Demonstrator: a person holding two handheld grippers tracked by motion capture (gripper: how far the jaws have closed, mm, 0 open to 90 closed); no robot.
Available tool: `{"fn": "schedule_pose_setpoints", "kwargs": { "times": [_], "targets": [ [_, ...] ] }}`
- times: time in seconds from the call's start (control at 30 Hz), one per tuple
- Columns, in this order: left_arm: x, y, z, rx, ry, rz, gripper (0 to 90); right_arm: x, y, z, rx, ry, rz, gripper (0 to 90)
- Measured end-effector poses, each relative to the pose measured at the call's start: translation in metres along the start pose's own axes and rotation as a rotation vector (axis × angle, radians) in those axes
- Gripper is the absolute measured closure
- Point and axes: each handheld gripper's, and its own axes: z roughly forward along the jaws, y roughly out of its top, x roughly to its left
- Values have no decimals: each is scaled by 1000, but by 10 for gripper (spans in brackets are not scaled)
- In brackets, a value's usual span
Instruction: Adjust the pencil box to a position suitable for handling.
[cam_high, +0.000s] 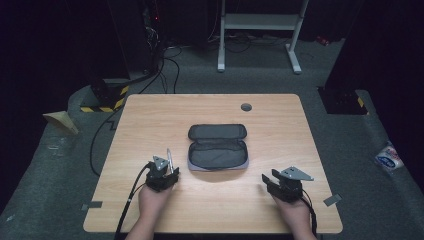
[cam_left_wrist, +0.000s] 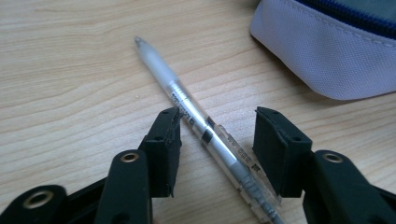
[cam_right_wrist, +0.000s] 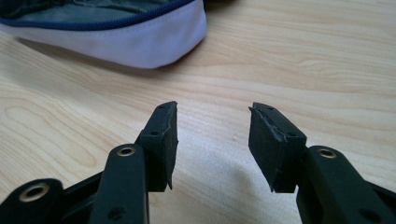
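- High view: dark floor rings our wood table (cam_high: 150, 115); the open fabric case (cam_high: 218, 146) lies centre, the left gripper (cam_high: 165, 175) at its 8 o'clock, the right gripper (cam_high: 275, 182) at 4.
- Left gripper view: the clear plastic pen (cam_left_wrist: 205, 133) lies on the table between half-open jaws, unpinched, running 11 to 5.
- Right gripper view: our jaws are half open, empty; the case (cam_right_wrist: 140, 44) sits at 11.
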Motion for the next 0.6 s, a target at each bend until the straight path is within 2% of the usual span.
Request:
{"fn": "schedule_pose_setpoints", "kwargs": {
  "times": [0.17, 0.27, 0.43, 0.6],
  "targets": [
    [0, 3, 1, 8, 13, 13, 593, 0, -3, 1, 6, -4, -8, 518],
    [2, 3, 0, 12, 8, 22, 624, 1, -3, 3, 14, -6, -26, 518],
    [5, 1, -2, 8, -7, 29, 670, 1, -3, 3, 14, -4, -17, 518],
    [8, -3, -5, 2, -19, 22, 714, 3, -4, 2, 18, -13, -31, 521]
  ]
}}
